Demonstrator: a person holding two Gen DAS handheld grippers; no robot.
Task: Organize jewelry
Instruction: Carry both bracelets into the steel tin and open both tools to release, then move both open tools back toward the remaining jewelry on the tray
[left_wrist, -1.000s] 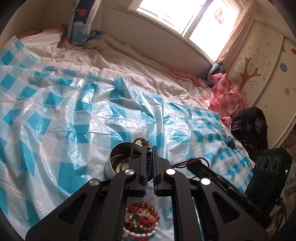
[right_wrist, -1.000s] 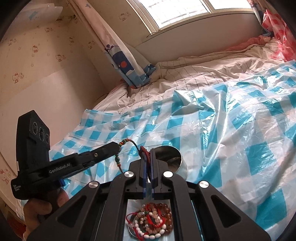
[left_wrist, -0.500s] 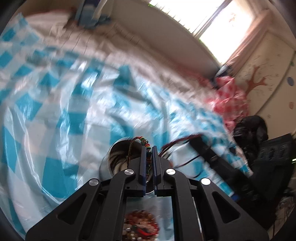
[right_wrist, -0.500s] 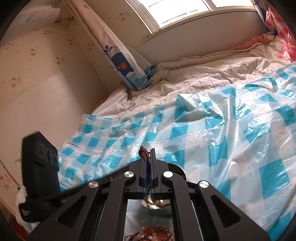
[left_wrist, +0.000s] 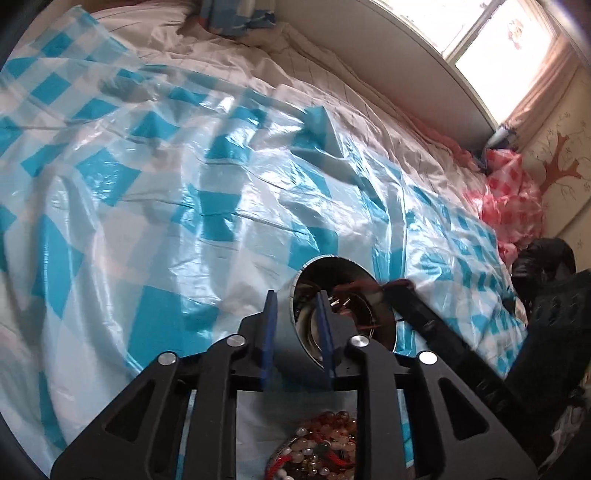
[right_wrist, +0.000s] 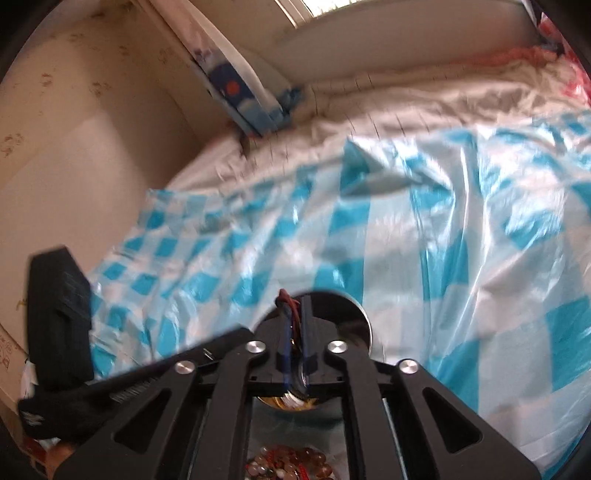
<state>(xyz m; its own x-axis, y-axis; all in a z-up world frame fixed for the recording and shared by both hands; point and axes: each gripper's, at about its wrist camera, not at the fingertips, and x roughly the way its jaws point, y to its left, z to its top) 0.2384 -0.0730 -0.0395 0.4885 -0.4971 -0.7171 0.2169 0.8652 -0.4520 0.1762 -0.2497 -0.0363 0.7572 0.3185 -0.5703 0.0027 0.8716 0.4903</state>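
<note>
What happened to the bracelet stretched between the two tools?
Both grippers sank to the steel cup and have just been opening: the left gripper now straddles its wall, bracelet gone from it; red cord still lies inside the right gripper. The bead pile stayed.

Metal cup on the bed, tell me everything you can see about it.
The metal cup is a round, open-topped tin that looks like shiny steel, with mirror-like inner walls. It sits on the blue checked plastic sheet. The left gripper, jaws just opening, straddles its near wall; contact is unclear. The right gripper, jaws also just opening, hangs over its mouth with a red cord between them.
</note>
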